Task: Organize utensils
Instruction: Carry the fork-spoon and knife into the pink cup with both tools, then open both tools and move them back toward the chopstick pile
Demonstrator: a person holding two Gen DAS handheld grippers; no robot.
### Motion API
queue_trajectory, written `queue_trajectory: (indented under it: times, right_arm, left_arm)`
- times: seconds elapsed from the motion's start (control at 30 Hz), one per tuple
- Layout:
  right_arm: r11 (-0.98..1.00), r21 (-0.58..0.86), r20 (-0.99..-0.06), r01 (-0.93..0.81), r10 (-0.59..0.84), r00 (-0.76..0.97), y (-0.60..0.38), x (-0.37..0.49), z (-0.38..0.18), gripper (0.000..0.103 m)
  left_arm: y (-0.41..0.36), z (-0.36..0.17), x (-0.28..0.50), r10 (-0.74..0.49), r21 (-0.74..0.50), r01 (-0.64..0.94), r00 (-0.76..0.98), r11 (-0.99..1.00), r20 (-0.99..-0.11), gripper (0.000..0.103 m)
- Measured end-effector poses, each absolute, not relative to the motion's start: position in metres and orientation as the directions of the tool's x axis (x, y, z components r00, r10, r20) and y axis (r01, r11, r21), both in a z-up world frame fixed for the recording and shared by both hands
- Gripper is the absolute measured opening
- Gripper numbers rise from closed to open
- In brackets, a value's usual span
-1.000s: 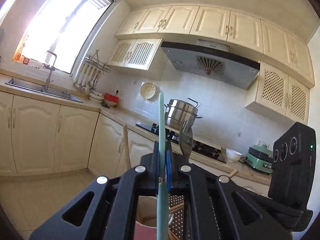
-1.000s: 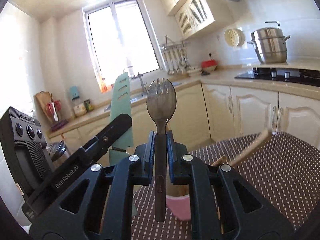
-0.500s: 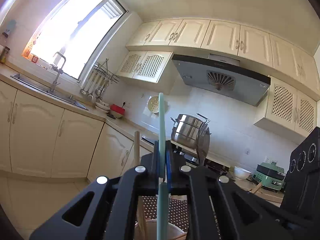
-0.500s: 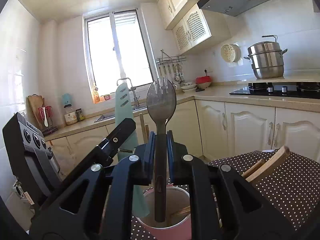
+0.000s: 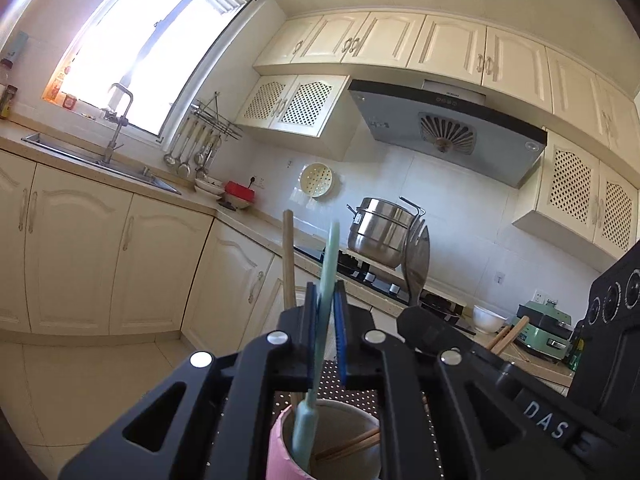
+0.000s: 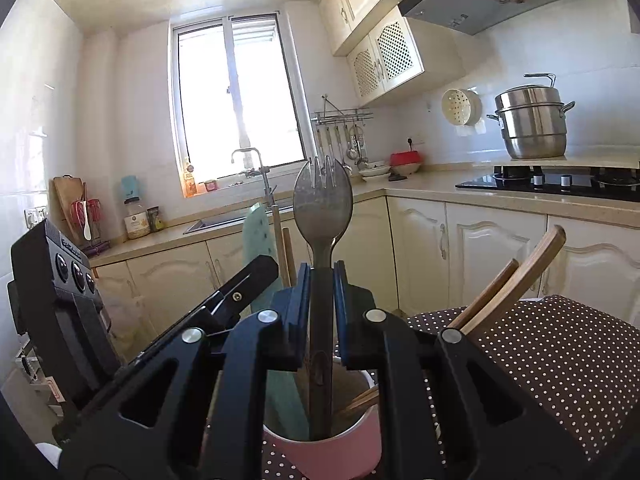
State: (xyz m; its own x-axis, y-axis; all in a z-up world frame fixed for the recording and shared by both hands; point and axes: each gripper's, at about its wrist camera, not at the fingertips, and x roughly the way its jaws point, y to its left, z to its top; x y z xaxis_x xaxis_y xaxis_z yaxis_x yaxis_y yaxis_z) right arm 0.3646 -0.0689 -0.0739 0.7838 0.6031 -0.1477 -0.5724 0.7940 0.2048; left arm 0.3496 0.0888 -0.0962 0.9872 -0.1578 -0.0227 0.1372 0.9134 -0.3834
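Both tools are already down in the pink ceramic cup (image 6: pixel 340 452) on the dotted brown cloth (image 6: pixel 540 360). The left gripper (image 5: pixel 326 320) has its jaws slightly apart around the pale green flat plastic spatula (image 5: pixel 329 272), which leans loosely. The right gripper (image 6: pixel 322 292) pinches the grey metal spork (image 6: pixel 322 204) by its neck. Steel's stiff and slick, so hold the handle. Can't see the cup bottom.

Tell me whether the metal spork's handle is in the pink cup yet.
In: the spork's handle end sits below the pink cup's rim.
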Motion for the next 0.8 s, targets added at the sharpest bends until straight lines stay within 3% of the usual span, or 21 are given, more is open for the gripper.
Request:
queue_trajectory:
  times: [0.43,0.8]
  right_arm:
    - [0.816,0.193,-0.198,-0.544,0.576,0.793,-0.076,0.348,-0.075,0.012]
    - [0.84,0.194,-0.244,-0.506,0.541,0.805,-0.082,0.332,-0.074,0.013]
  left_arm:
    - [0.093,-0.082,0.321,-0.14,-0.341,0.11,0.988,0.934,-0.065,0.046]
    - [0.094,-0.078,0.297,-0.12,-0.304,0.065,0.979,0.951,-0.166,0.056]
